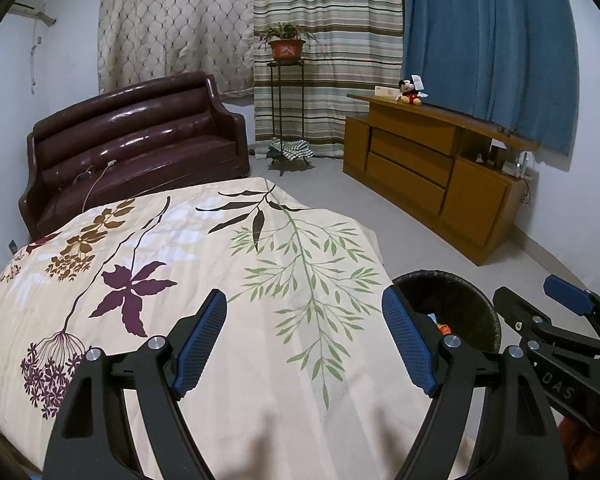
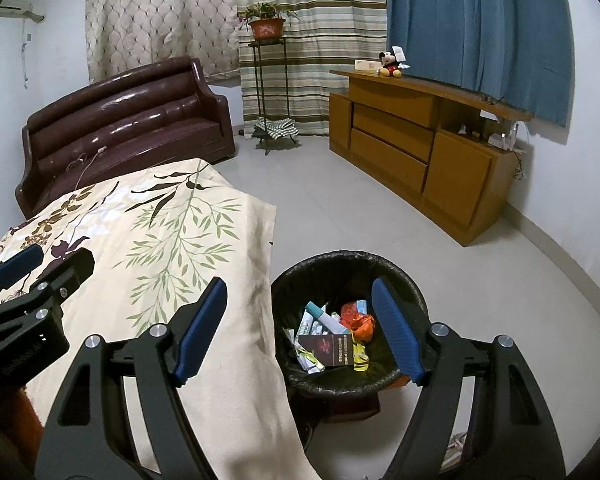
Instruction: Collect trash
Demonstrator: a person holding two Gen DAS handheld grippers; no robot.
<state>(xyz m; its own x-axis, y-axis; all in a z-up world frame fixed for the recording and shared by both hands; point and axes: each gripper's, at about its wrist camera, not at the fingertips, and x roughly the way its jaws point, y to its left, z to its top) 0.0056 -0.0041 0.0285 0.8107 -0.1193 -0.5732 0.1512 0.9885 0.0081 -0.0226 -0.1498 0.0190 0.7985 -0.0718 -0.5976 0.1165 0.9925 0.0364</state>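
Note:
A black-lined trash bin (image 2: pixel 340 268) stands on the floor beside the table; it also shows in the left wrist view (image 1: pixel 460 292). It holds several pieces of trash: a dark cigarette box (image 2: pixel 326 350), an orange wrapper (image 2: pixel 358 320), a teal tube (image 2: pixel 320 316) and yellow scraps (image 2: pixel 360 360). My right gripper (image 2: pixel 300 332) is open and empty above the bin's near rim. My left gripper (image 1: pixel 308 344) is open and empty above the floral tablecloth (image 1: pixel 180 264), which shows no trash.
A dark red sofa (image 1: pixel 140 140) stands behind the table. A plant stand with a potted plant (image 1: pixel 286 46) is at the curtains. A wooden cabinet (image 1: pixel 432 176) with a Mickey toy (image 1: pixel 410 90) lines the right wall. Pale tiled floor (image 2: pixel 340 200) lies between.

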